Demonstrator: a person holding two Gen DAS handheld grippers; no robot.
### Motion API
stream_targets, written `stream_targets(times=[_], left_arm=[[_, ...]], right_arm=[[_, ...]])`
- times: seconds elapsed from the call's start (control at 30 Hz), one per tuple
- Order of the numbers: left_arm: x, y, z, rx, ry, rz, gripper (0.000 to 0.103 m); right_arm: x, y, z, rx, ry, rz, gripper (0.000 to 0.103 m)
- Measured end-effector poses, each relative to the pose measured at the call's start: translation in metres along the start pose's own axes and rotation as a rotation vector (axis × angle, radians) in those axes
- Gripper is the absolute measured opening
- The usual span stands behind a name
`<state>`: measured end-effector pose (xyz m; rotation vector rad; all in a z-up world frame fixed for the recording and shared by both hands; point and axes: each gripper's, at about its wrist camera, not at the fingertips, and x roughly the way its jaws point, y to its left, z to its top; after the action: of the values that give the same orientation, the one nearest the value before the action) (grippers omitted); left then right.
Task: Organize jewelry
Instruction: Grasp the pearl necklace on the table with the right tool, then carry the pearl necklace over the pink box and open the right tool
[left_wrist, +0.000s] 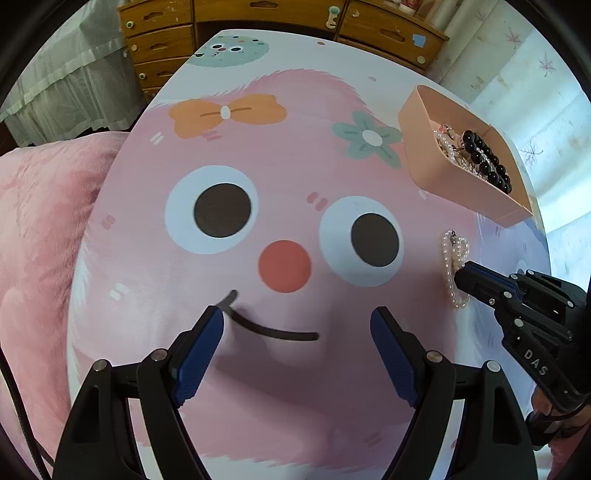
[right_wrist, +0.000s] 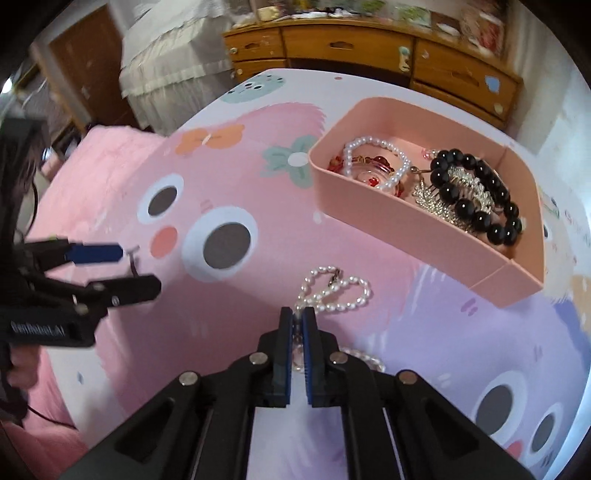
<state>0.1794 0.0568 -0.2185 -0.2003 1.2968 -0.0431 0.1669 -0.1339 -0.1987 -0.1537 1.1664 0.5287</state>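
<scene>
A white pearl necklace (right_wrist: 334, 290) lies in loops on the cartoon-face table; it also shows in the left wrist view (left_wrist: 453, 269). My right gripper (right_wrist: 297, 317) is shut on the near end of its strand, low over the table; in the left wrist view it (left_wrist: 460, 275) sits at the necklace. A pink tray (right_wrist: 399, 225) beyond it holds a pearl bracelet (right_wrist: 373, 162), a black bead bracelet (right_wrist: 476, 195) and a silver piece (right_wrist: 436, 201). The tray also shows in the left wrist view (left_wrist: 424, 147). My left gripper (left_wrist: 297, 325) is open and empty over the printed mouth.
The round table (left_wrist: 258, 147) has a pink bedspread (left_wrist: 37, 229) to its left. A wooden drawer unit (right_wrist: 369, 48) stands behind the table's far edge. The left gripper (right_wrist: 138, 267) shows at the left of the right wrist view.
</scene>
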Motion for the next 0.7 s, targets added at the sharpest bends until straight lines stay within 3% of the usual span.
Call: stream_targets(times=[0.17, 0.3, 0.53, 0.7], left_arm=[[-0.013, 0.014, 0.004, 0.046, 0.008, -0.018, 0.080], [-0.024, 0.024, 0.004, 0.085, 0.024, -0.030, 0.080], [-0.041, 0.041, -0.005, 0.124, 0.036, -0.040, 0.080], [-0.046, 0.050, -0.009, 0.107, 0.053, -0.047, 0.080]], right_arm=[[-0.015, 0.016, 0.011, 0.043, -0.033, 0.043, 0.004], [-0.044, 0.023, 0.031, 0.080, -0.078, 0.025, 0.004], [-0.106, 0.020, 0.074, 0.117, -0.237, -0.059, 0.005], [-0.153, 0.019, 0.100, 0.113, -0.405, -0.134, 0.005]])
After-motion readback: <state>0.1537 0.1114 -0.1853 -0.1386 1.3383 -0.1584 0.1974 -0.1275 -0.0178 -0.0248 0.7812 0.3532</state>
